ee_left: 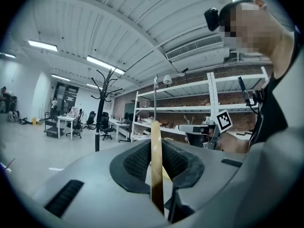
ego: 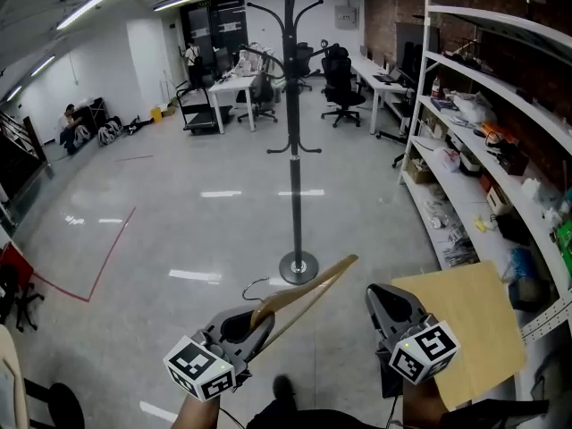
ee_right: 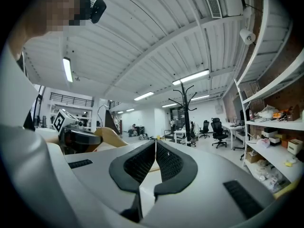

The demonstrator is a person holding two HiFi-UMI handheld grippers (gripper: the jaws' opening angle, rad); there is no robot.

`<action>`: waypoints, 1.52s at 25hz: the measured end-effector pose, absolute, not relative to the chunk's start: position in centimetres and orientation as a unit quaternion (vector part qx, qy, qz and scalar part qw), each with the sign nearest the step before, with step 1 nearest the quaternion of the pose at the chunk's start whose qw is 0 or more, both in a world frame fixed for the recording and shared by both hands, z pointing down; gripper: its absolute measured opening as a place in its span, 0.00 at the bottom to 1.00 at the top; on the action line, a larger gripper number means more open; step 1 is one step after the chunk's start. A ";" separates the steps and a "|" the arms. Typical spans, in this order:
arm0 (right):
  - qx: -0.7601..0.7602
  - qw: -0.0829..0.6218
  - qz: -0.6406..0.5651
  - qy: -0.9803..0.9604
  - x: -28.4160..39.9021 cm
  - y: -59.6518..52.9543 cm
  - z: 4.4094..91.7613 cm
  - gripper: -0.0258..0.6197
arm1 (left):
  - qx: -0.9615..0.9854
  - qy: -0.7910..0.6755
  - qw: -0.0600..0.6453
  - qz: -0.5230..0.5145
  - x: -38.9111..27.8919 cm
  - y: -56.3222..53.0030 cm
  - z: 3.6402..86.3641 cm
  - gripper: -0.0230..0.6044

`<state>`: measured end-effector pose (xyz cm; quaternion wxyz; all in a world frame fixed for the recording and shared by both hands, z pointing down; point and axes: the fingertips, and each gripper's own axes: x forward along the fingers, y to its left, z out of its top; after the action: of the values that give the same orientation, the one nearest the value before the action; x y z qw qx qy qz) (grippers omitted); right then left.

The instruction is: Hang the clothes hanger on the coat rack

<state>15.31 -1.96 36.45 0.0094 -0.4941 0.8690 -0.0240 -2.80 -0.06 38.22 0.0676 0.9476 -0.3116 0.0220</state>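
Observation:
A black coat rack (ego: 292,105) stands on its round base in the middle of the floor, some way ahead of both grippers. My left gripper (ego: 259,315) is shut on a wooden clothes hanger (ego: 304,295), whose arm slants up and to the right. In the left gripper view the hanger (ee_left: 156,165) stands edge-on between the pads, with its metal hook rising above and the coat rack (ee_left: 99,108) far off to the left. My right gripper (ego: 386,298) is shut and holds nothing. In the right gripper view its pads (ee_right: 142,163) meet, and the coat rack (ee_right: 184,113) is ahead.
White shelving (ego: 483,105) full of clutter lines the right wall. A cardboard sheet (ego: 465,324) lies by my right gripper. Desks (ego: 232,88) and office chairs (ego: 344,83) stand beyond the rack. A person (ego: 70,123) sits at the far left.

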 end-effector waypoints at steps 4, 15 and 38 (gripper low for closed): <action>-0.504 -0.002 -0.017 0.864 12.7 -7.9 35.8 0.05 | 0.951 -0.302 0.067 0.011 -5.2 -6.2 37.9 0.12; -0.517 -0.031 -0.032 0.855 9.1 -18.4 35.5 0.05 | 0.961 -0.268 0.060 0.013 -8.5 -17.9 37.4 0.12; -0.448 0.022 0.006 0.894 18.0 -46.0 32.9 0.05 | 0.970 -0.242 0.010 0.028 2.3 -49.3 30.5 0.12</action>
<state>17.97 -46.00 32.88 0.0217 -0.4481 0.8937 0.0059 2.32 -49.27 30.53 0.0097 0.9699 -0.2418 0.0278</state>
